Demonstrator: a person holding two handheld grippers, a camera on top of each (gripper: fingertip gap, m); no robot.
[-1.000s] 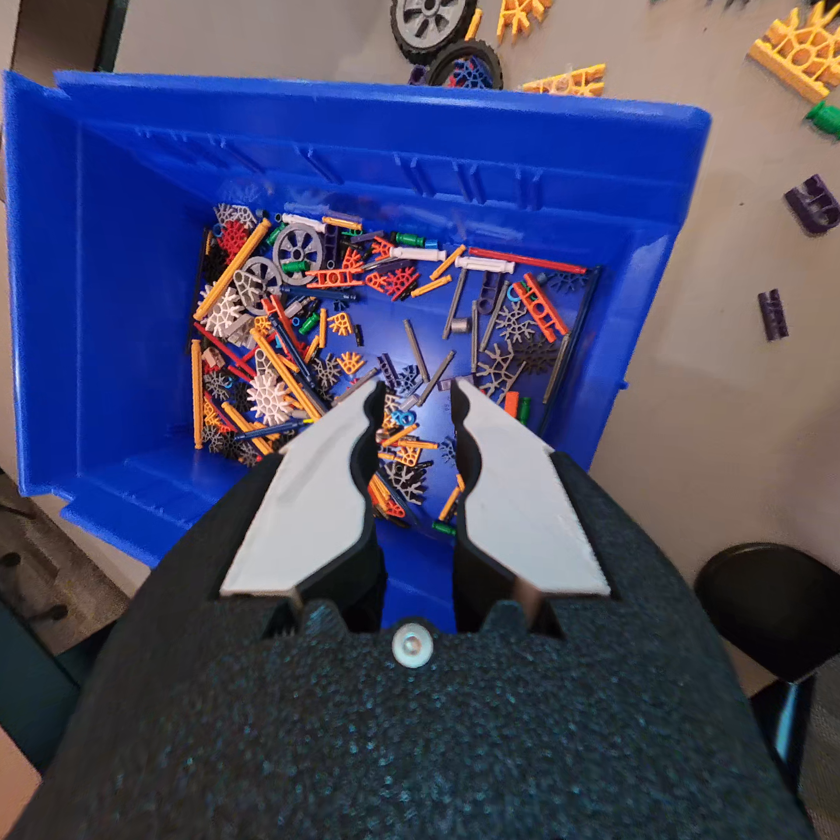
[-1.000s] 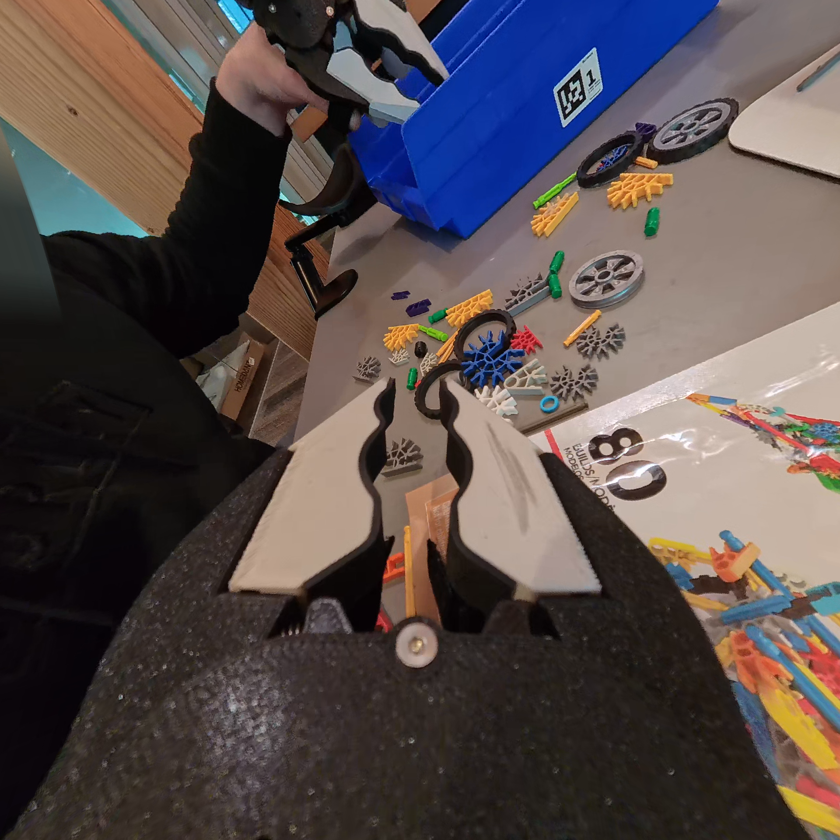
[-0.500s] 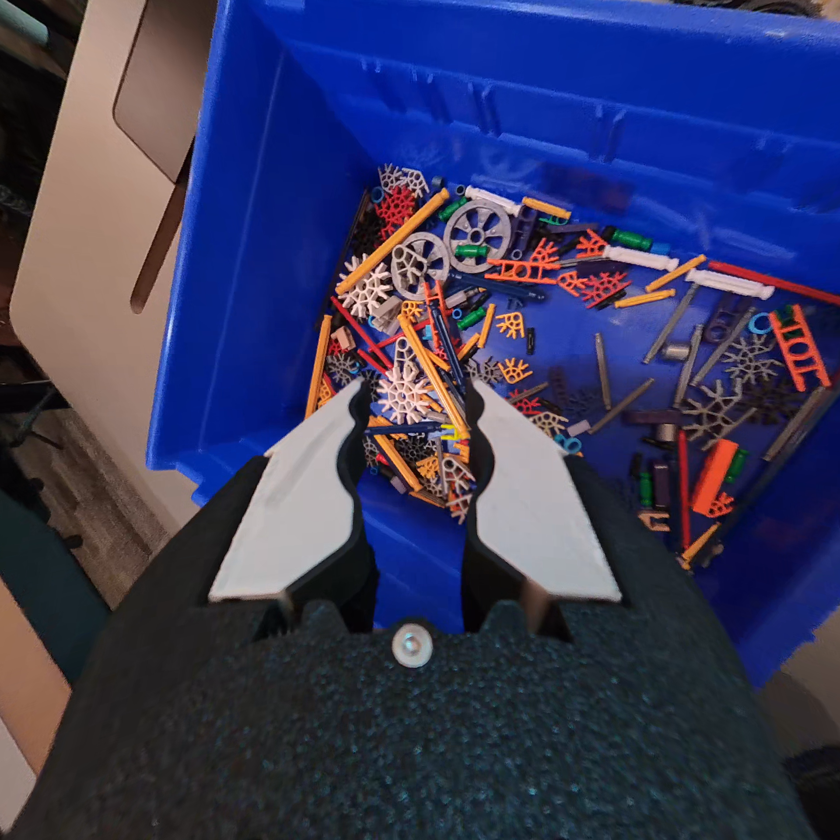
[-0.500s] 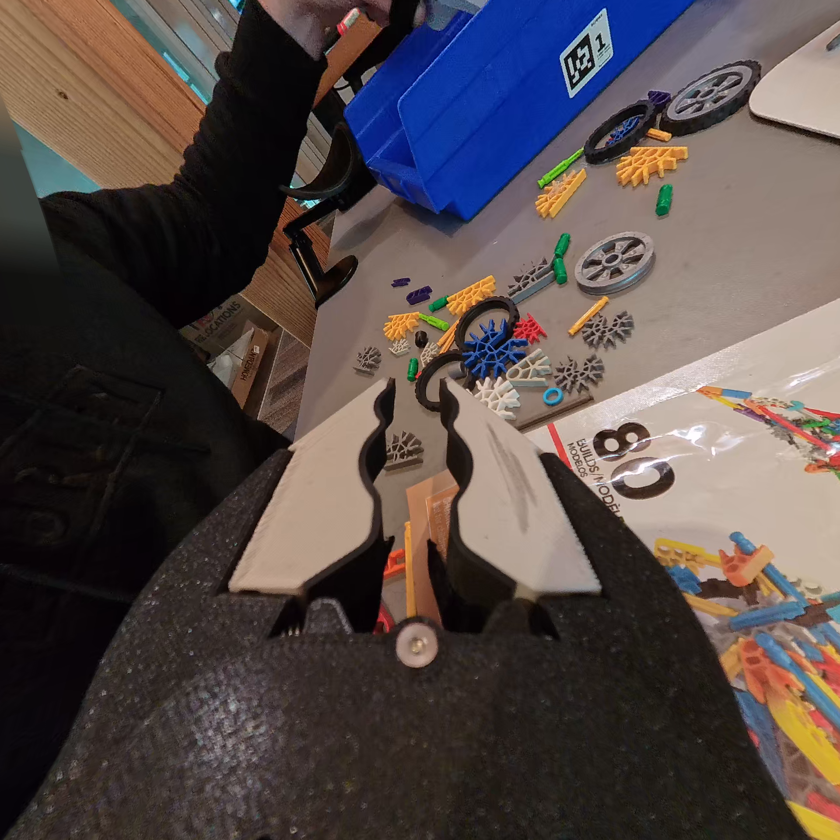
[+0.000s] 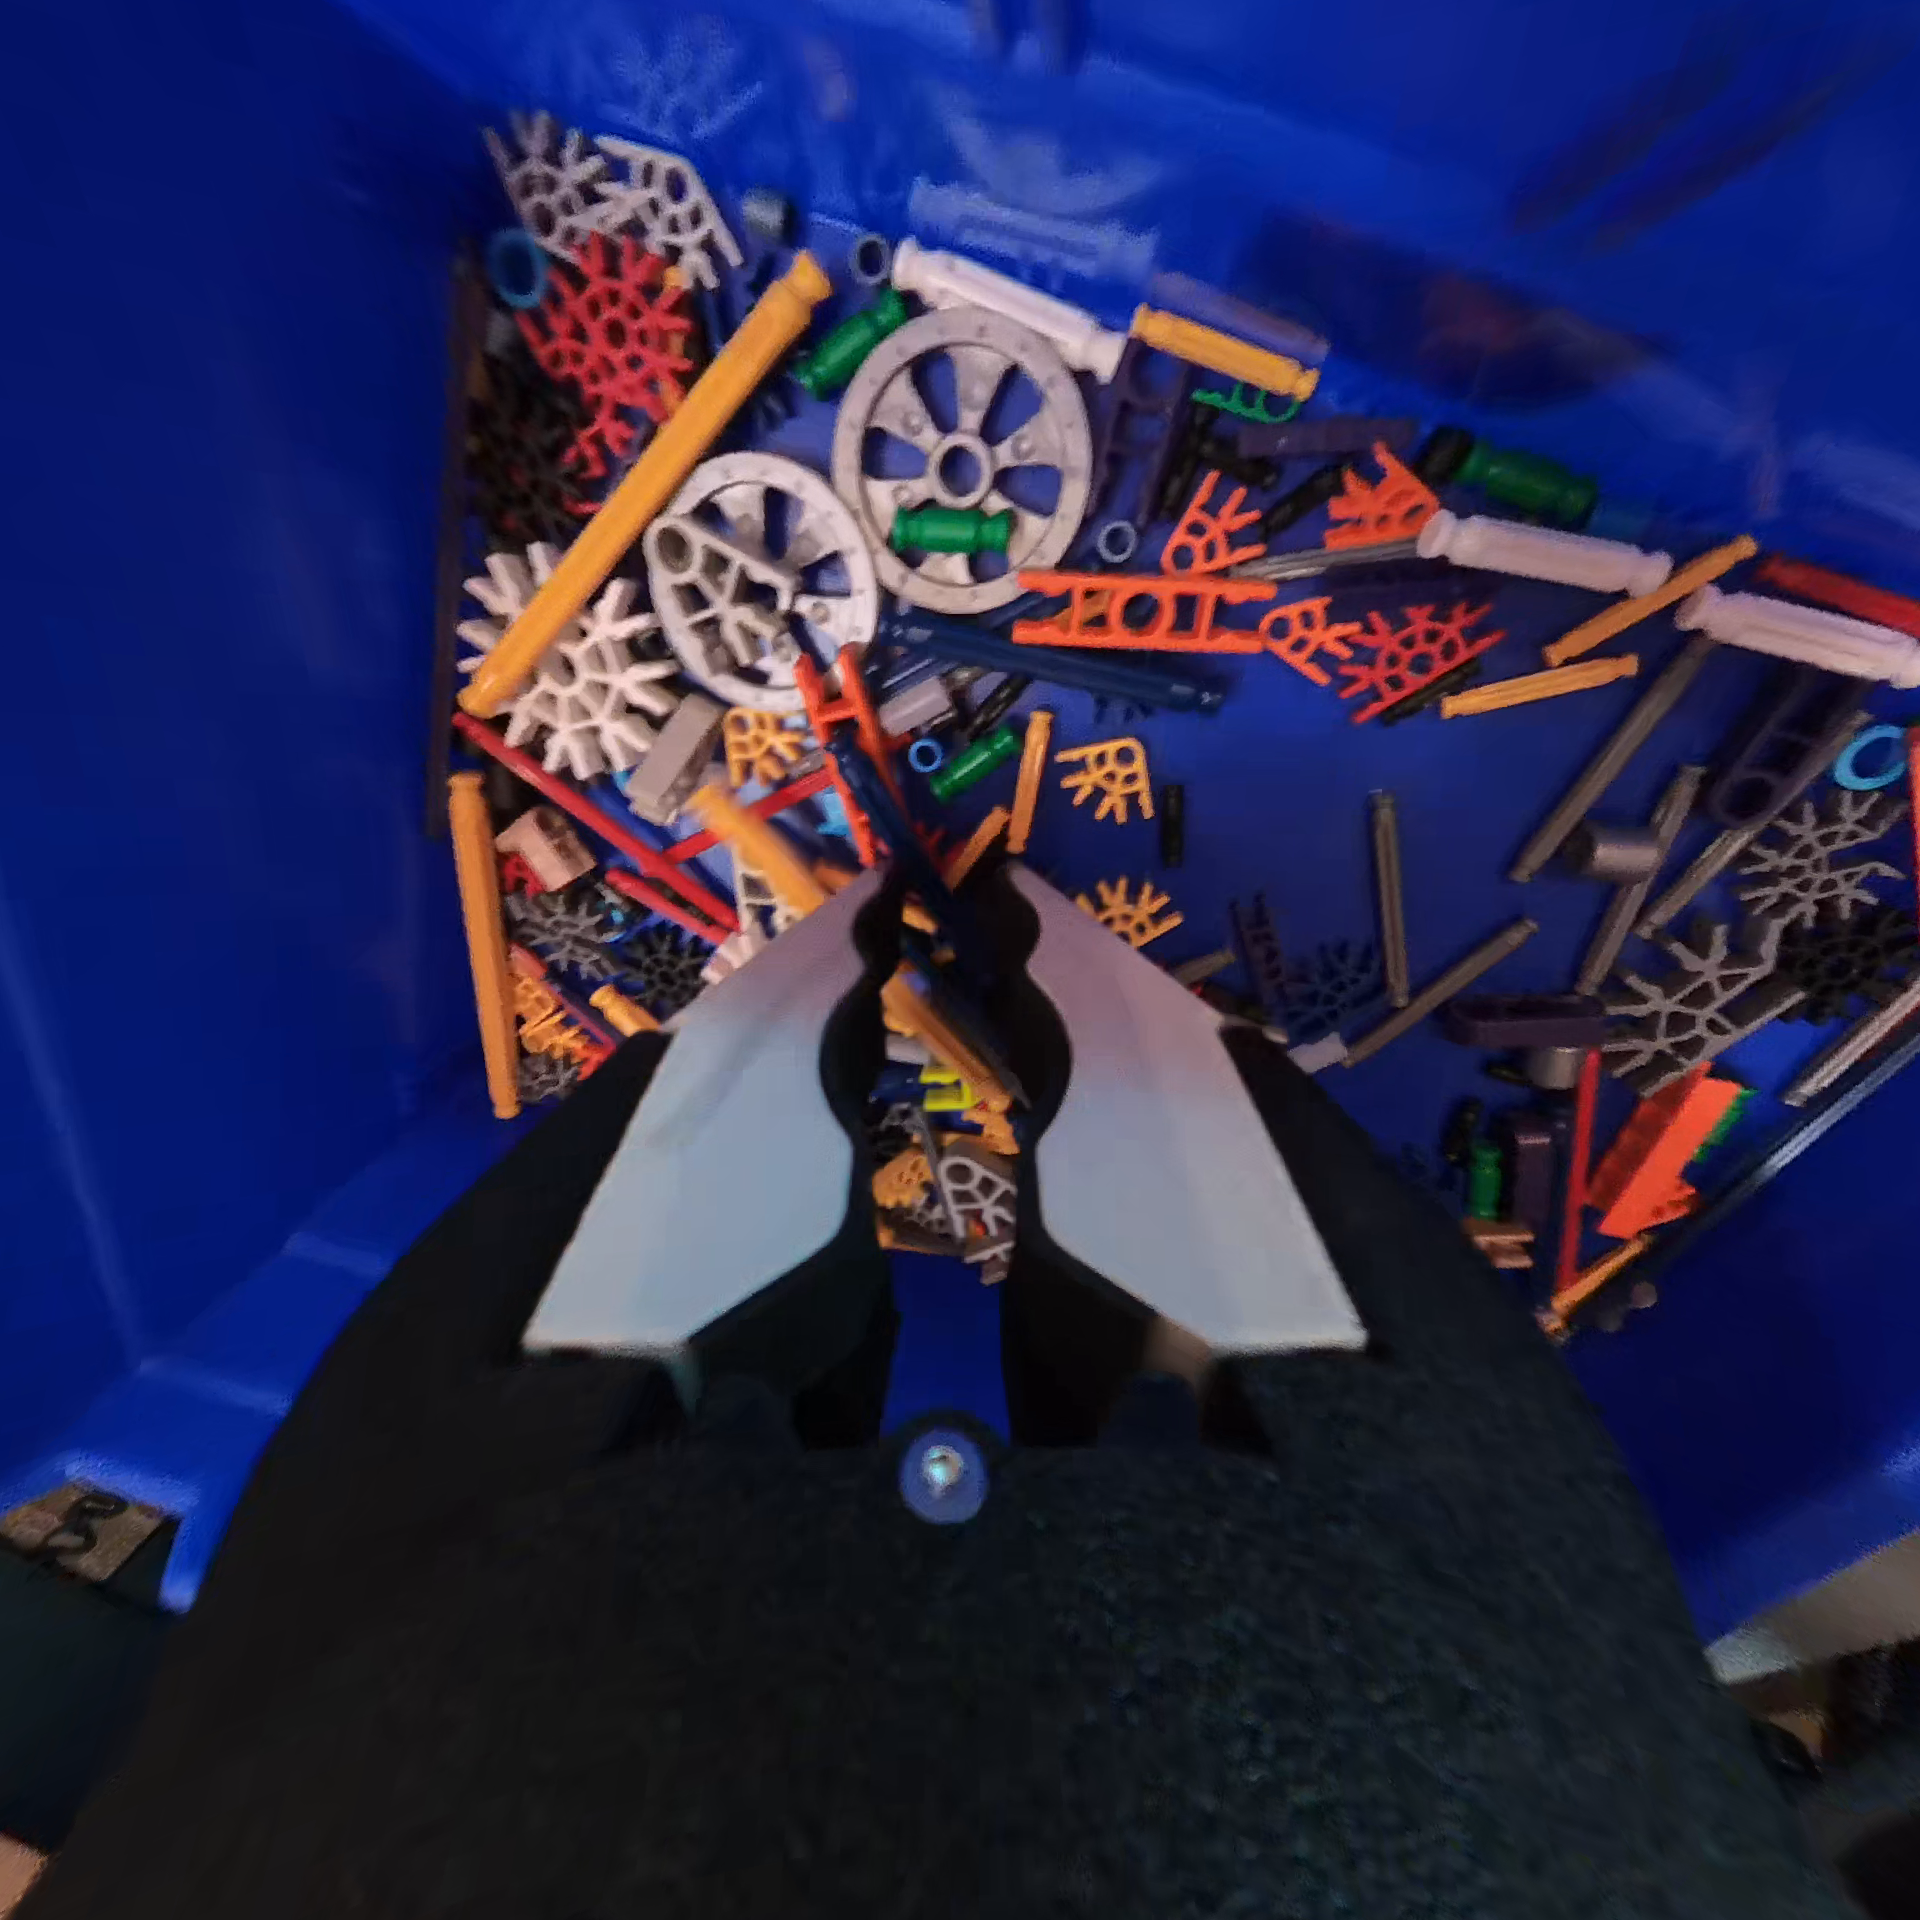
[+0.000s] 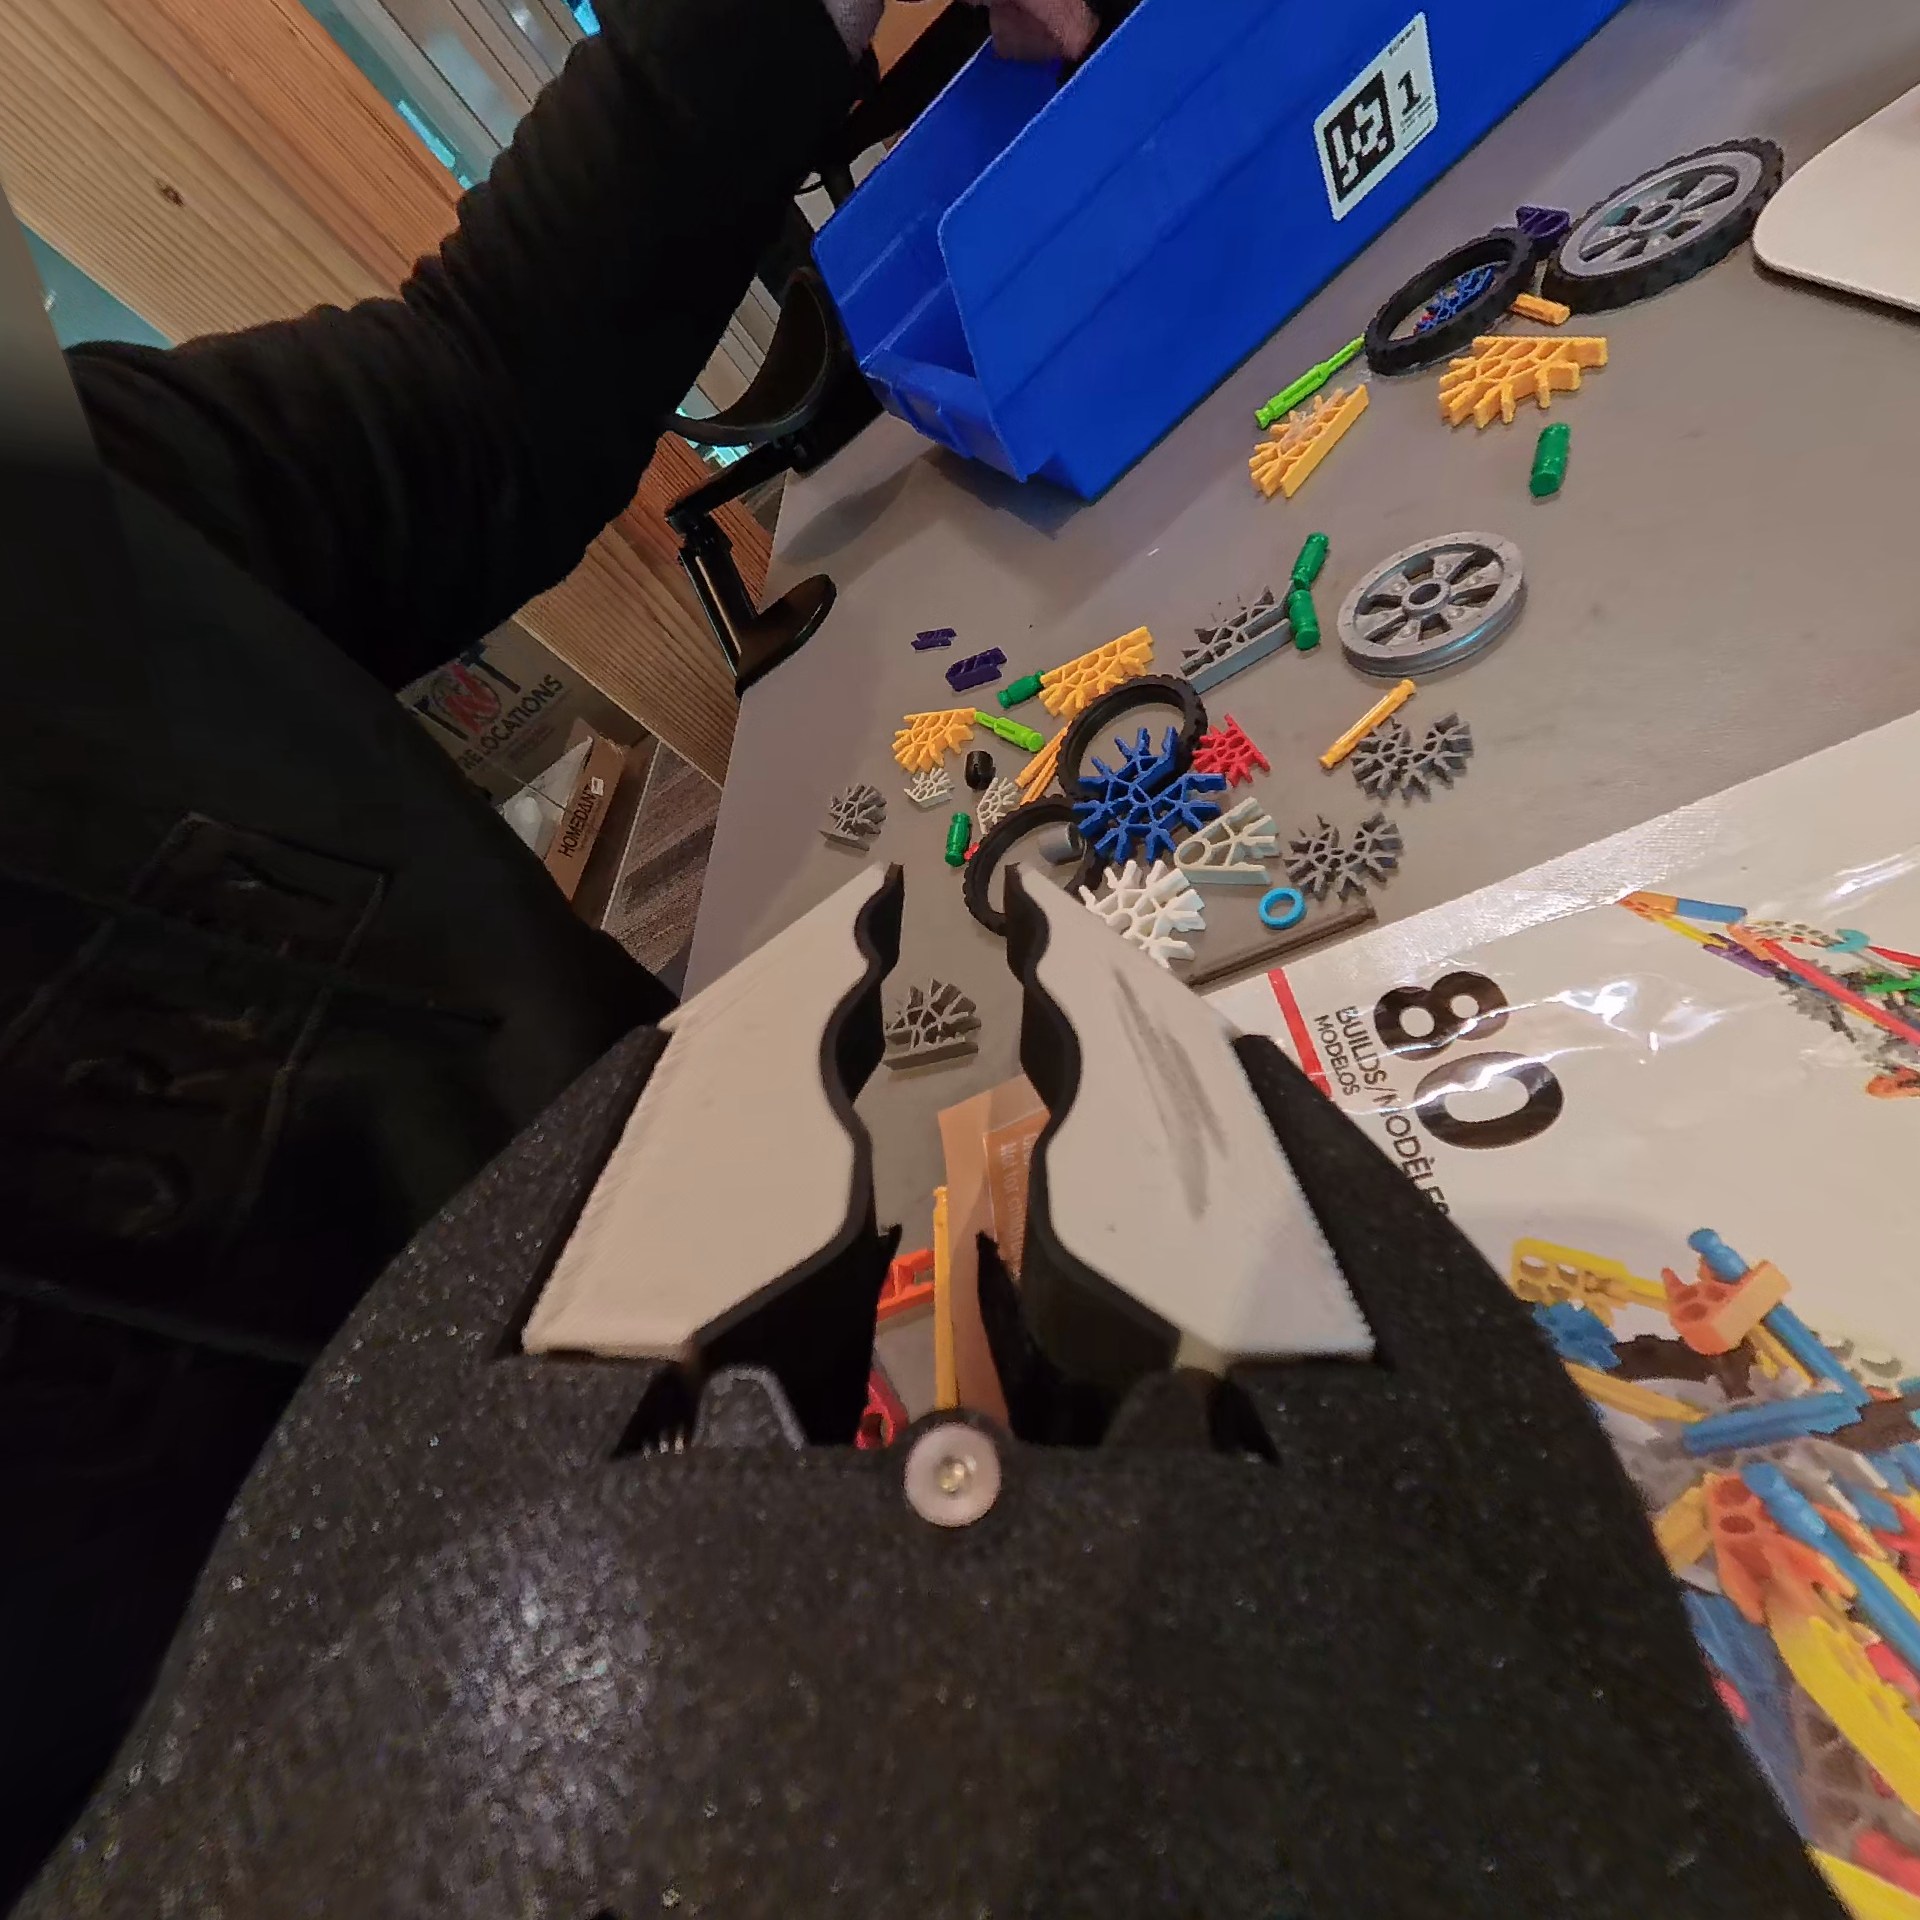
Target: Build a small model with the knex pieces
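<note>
My left gripper (image 5: 943, 878) is down inside the blue bin (image 5: 208, 623), among a pile of plastic construction rods and connectors. Its jaws stand narrow, with a dark blue rod (image 5: 883, 800) running between the tips. Yellow rods and orange connectors lie around it. Two grey spoked wheels (image 5: 961, 457) lie beyond. My right gripper (image 6: 953, 883) hovers over the grey table, slightly open and empty. A grey fan connector (image 6: 932, 1025) shows between its fingers and a black tyre ring (image 6: 987, 862) lies just past the tips.
In the right wrist view the blue bin (image 6: 1143, 260) stands at the far table edge, with a person's black sleeve (image 6: 468, 364) reaching into it. Loose pieces, a blue snowflake connector (image 6: 1143, 795) and a grey wheel (image 6: 1432, 603) lie mid-table. A bagged instruction booklet (image 6: 1558, 1195) is at right. The left gripper's tips are roughly 40 centimeters from the right gripper's. The right tips stand about 12 centimeters off the grey wheel (image 6: 1432, 603).
My left gripper has dropped from above the bin down into the pile, and its jaws have narrowed around the dark blue rod. My right gripper has barely moved.
</note>
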